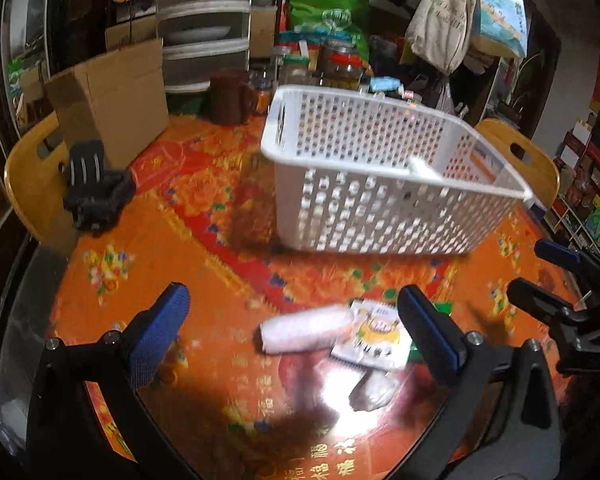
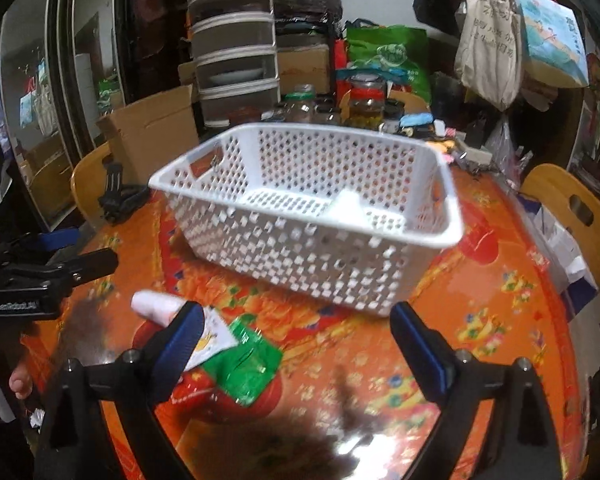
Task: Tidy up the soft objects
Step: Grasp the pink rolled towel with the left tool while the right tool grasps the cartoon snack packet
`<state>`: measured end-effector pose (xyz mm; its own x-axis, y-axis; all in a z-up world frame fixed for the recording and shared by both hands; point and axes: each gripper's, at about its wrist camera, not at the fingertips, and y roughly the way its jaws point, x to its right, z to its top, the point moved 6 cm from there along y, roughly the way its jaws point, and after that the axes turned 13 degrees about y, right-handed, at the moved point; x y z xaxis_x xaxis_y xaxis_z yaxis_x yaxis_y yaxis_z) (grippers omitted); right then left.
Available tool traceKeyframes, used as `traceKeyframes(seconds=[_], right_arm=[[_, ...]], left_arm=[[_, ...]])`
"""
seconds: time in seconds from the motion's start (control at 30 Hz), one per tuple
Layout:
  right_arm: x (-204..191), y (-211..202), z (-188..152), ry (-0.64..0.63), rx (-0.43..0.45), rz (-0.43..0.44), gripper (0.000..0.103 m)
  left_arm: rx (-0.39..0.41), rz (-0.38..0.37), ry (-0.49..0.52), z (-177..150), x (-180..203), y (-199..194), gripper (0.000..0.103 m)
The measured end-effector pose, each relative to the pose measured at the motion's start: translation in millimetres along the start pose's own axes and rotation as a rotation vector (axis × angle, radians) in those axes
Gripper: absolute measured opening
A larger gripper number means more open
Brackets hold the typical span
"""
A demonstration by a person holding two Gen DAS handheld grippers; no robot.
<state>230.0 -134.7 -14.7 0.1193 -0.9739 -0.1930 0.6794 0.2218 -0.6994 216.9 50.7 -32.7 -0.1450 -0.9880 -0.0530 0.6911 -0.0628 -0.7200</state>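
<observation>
A white perforated basket (image 1: 380, 208) (image 2: 300, 248) stands on the orange-red table, with a small white thing (image 2: 346, 202) inside it. In front of it lie a white soft roll (image 1: 304, 334) (image 2: 156, 306), a white printed packet (image 1: 374, 336) (image 2: 212, 338) and a green packet (image 2: 248, 364). A crumpled clear wrapper (image 1: 374, 390) lies nearer. My left gripper (image 1: 294, 334) is open, its fingers either side of the roll and packet, above them. My right gripper (image 2: 296, 348) is open and empty, right of the packets; it shows in the left wrist view (image 1: 540, 276).
A cardboard box (image 1: 112, 104) and a black clamp-like mount (image 1: 94, 192) sit at the table's left. Jars (image 2: 366, 102), a brown mug (image 1: 230, 96), drawers and bags crowd the back. Wooden chairs (image 1: 32, 184) (image 2: 572, 216) stand at both sides.
</observation>
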Motion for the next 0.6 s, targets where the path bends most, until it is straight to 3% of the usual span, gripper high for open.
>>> traceKeyframes(seconds=[0.23,0.6], right_arm=[[-6.1,24.8,-26.3,0.005,-0.064,0.026,0.094],[-18.3,53.5,-52.0,-0.035,-0.124,0.023,0.094]], left_arm=[[-0.084,-0.026,-0.032,-24.4,0.6,40.5,0.103],[-0.153,-0.052,-0.055,-35.2,7.4,82.7,0.103]])
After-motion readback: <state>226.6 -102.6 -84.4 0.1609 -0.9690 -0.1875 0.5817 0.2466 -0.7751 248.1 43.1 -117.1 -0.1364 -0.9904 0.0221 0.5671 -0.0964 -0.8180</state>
